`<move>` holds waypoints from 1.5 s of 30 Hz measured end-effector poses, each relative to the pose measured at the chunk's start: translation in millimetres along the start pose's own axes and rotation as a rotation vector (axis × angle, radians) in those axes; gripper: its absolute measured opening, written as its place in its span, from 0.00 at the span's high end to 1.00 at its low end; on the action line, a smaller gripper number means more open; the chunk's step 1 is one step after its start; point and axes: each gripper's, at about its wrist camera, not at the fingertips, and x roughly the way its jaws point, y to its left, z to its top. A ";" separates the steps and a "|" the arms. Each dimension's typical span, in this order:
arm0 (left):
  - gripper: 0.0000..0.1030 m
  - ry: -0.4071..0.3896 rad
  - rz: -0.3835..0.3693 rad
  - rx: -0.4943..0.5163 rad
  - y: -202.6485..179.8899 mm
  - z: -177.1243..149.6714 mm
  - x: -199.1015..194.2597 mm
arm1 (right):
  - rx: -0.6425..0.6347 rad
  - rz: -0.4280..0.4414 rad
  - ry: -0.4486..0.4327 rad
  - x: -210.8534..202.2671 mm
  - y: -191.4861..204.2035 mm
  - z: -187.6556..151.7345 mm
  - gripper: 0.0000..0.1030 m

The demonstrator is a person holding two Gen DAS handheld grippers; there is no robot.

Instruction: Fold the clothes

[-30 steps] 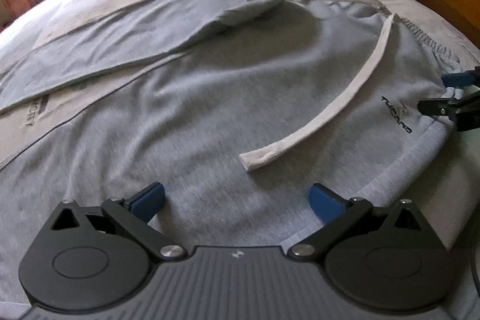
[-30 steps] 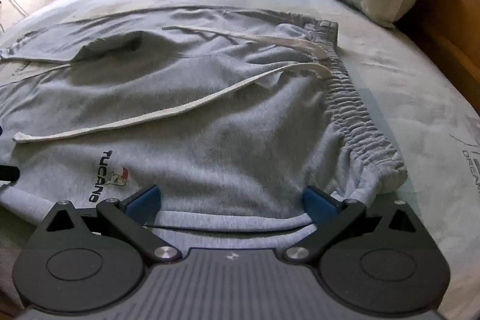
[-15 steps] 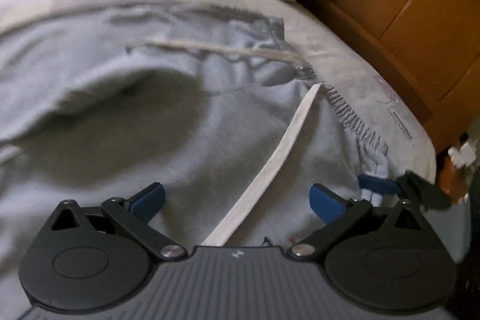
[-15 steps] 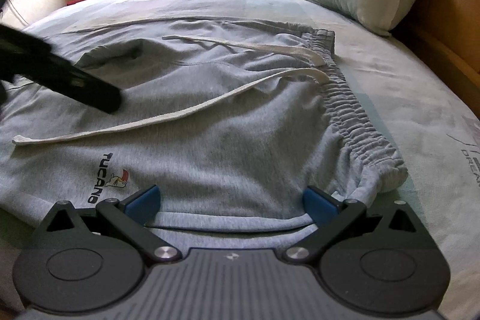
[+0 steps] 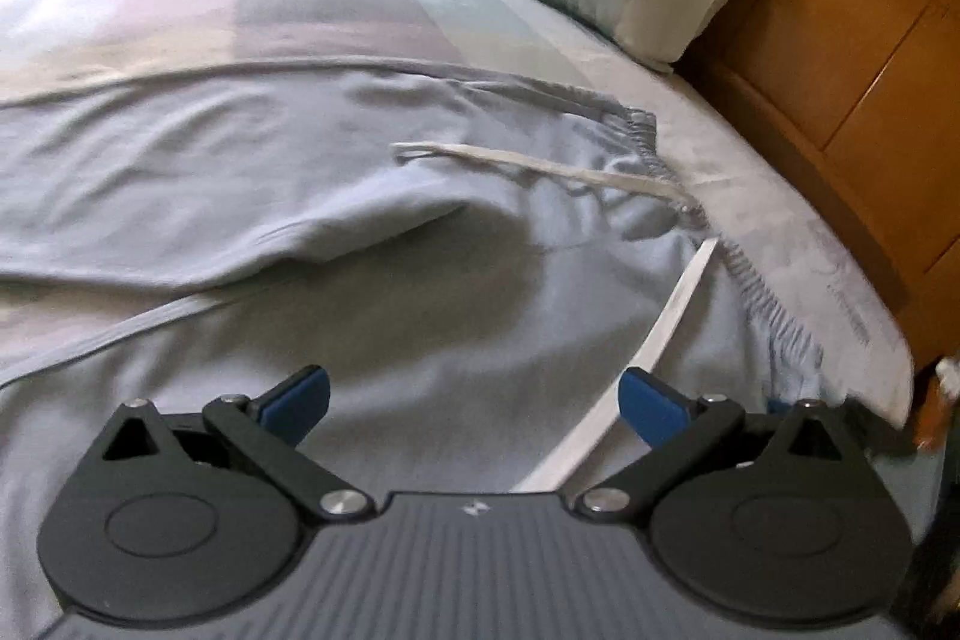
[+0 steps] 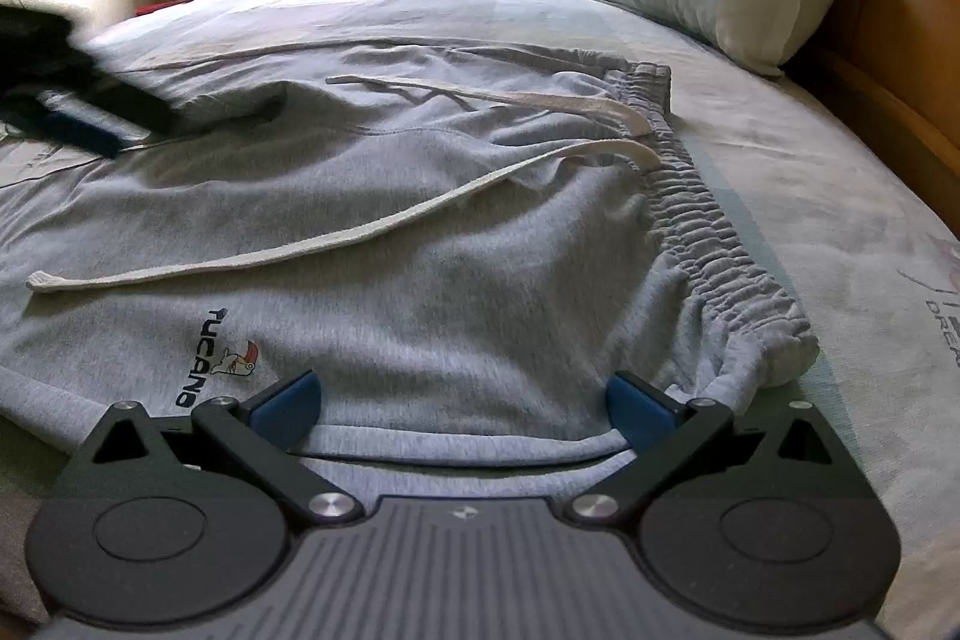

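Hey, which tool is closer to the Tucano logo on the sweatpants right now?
Right. The right tool sits at the pants' near edge, with the logo just beside its left finger. The left tool is over the far side of the sweatpants, well beyond the logo.

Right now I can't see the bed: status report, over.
Left gripper open, above sweatpants. Right gripper open, at the near waist edge. Drawstring loose across the front.
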 end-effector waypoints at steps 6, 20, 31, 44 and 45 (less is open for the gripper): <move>0.01 -0.016 0.133 0.013 2.2 -59.0 -25.4 | 0.011 -0.023 0.008 2.2 3.1 2.6 0.00; 0.01 -0.003 0.124 -0.162 38.2 -96.0 -42.2 | -0.015 0.069 0.088 -10.2 42.6 10.8 0.00; 0.01 -0.057 0.307 -0.195 115.0 -66.9 -100.3 | -0.029 0.061 0.087 -4.5 48.8 4.6 0.00; 0.01 -0.047 0.485 -0.407 281.0 -111.9 -162.9 | -0.004 0.017 0.103 -1.1 54.5 7.2 0.00; 0.01 -0.044 0.478 -0.418 289.1 -120.1 -161.4 | -0.002 0.013 0.104 -0.7 55.0 7.5 0.00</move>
